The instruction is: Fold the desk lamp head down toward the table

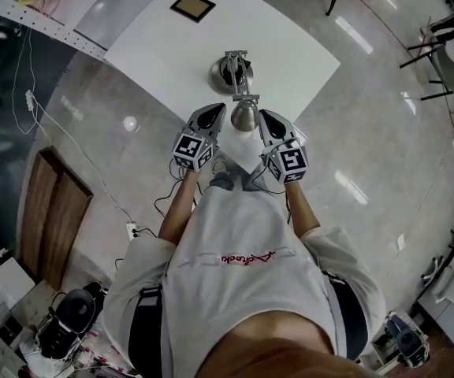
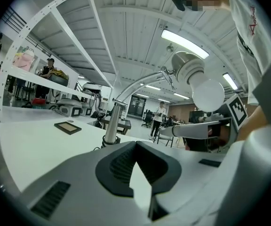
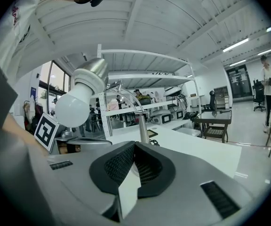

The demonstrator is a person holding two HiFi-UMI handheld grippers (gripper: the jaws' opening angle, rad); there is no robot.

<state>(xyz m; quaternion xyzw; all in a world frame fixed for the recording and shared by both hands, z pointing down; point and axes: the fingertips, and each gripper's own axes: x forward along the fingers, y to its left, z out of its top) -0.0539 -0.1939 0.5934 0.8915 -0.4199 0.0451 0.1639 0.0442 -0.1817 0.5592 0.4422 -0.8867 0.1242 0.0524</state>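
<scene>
Both tools are shut with nothing between their jaws. The left tool [image 1: 218,112] is held level, just beside the left flank of the lamp head [image 1: 245,116], and looks poised to nudge rather than pinch. From its own view the bulb [image 2: 208,94] hangs above and to its right, clear of it.

The lamp stands on its round base [image 1: 232,74] mid-counter. Its arm [image 2: 138,84] arcs up and back toward the person, so the head sits high over the near corner of the counter [image 1: 290,53], not yet folded down.

The right tool [image 1: 266,116] mirrors the left on the head's other flank, also apart from the bulb as far as its view shows. I'd say the pair brackets the head so it can be pressed down evenly without swinging sideways.

Room is tight near the person, since both counter edges meet at that corner just under the head. Beyond the base the top is bare apart from a small framed square [image 1: 193,6] at the back. A cable [image 1: 69,144] trails on the floor [image 1: 369,148] to the left.
</scene>
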